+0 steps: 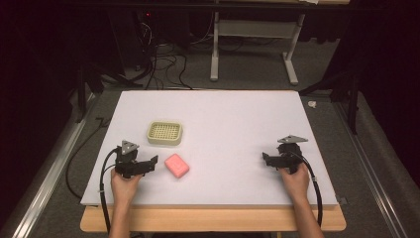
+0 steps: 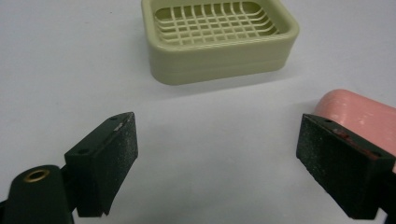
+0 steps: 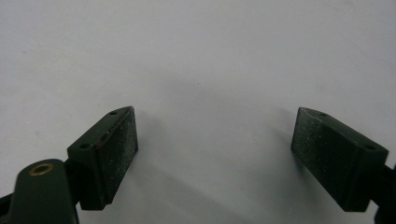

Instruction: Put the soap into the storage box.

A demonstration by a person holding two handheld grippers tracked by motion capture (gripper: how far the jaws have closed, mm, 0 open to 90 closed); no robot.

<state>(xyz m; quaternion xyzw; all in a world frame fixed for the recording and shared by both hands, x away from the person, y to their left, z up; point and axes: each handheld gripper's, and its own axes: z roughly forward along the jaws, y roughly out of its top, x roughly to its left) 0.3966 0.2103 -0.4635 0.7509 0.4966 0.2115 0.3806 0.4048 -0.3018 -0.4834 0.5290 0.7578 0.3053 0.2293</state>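
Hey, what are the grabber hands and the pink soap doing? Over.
Left gripper open beside pink soap. Right gripper open, holding nothing. Soap dish bare. Nothing between.

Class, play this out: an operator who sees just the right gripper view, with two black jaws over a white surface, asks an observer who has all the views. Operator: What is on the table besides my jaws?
Observer: A pink soap bar lies near the left gripper, on the white table.
Operator: Anything else nearby?
Observer: A pale green soap dish with a grid insert sits just beyond the bar, apart from it and empty.
Operator: Is the left gripper holding the soap?
Observer: No. Its jaws stand wide open, and the bar lies beside the right-hand jaw in the left gripper view.
Operator: Where am I?
Observer: The right gripper is far across the table, open too.
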